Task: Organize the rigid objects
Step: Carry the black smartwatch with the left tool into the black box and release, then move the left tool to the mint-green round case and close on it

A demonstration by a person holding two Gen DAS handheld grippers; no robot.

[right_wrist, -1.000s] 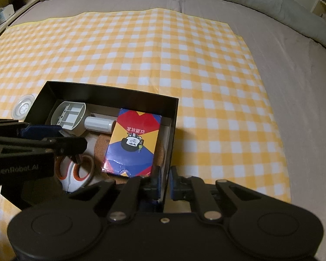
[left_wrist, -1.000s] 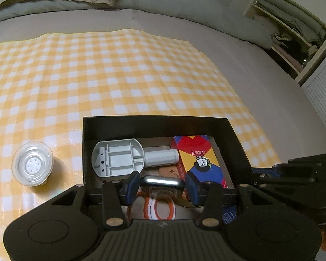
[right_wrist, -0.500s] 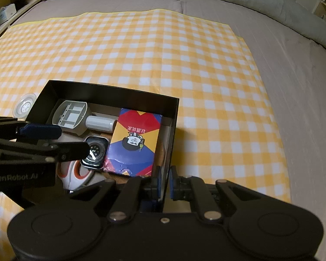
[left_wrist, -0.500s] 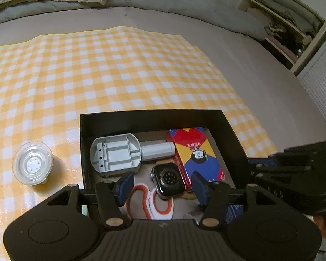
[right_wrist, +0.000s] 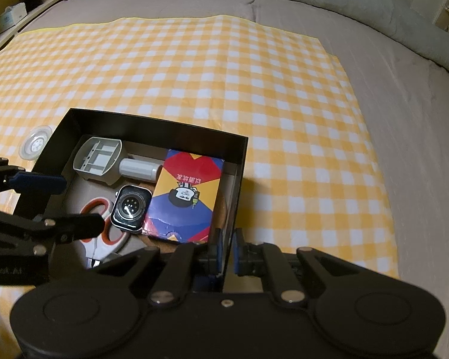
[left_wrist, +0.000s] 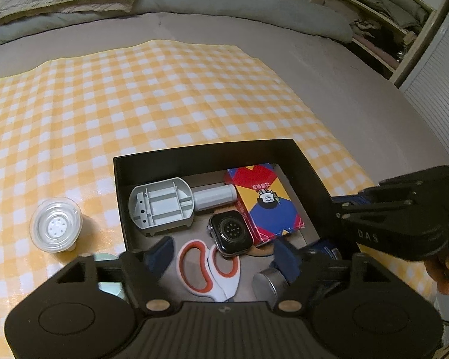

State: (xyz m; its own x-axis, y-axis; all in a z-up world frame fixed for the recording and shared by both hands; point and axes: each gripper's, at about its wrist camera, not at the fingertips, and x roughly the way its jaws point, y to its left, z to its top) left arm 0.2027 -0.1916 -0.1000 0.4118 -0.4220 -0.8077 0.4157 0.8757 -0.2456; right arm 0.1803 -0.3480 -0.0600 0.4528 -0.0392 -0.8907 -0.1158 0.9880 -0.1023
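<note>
So compared to a second ago, the left gripper (left_wrist: 224, 252) has let go of the watch (left_wrist: 231, 234): back then it was pinched between the fingers, and now the jaws are spread wide with nothing in them, pulled back and up above the near end of the black box (left_wrist: 205, 152). The watch lies face-down inside the box, back sensor showing, its near end resting on the orange-handled scissors (left_wrist: 208, 270) and its right edge just beside the card box (left_wrist: 263, 202), the red, yellow and blue one lying flat on the right side. Also in there: a gray plastic piece (left_wrist: 161, 203) with ribs in the far-left corner, a white cylinder (left_wrist: 214, 197) touching its right side, and a round cork coaster (right_wrist: 221, 209) peeking out from under the card box. There's a metal-looking round thing (left_wrist: 269, 282) at the near right, partly hidden behind a finger, can't tell what it is. The right gripper (right_wrist: 228, 249) hasn't budged: it's closed narrow on the box's right wall, one pad inside and one outside. Outside the box, a small clear round container (left_wrist: 56, 229) sits on the yellow checkered cloth (left_wrist: 164, 95), off to the left and not touching it. The cloth is spread on a gray bed (right_wrist: 404, 95).
</note>
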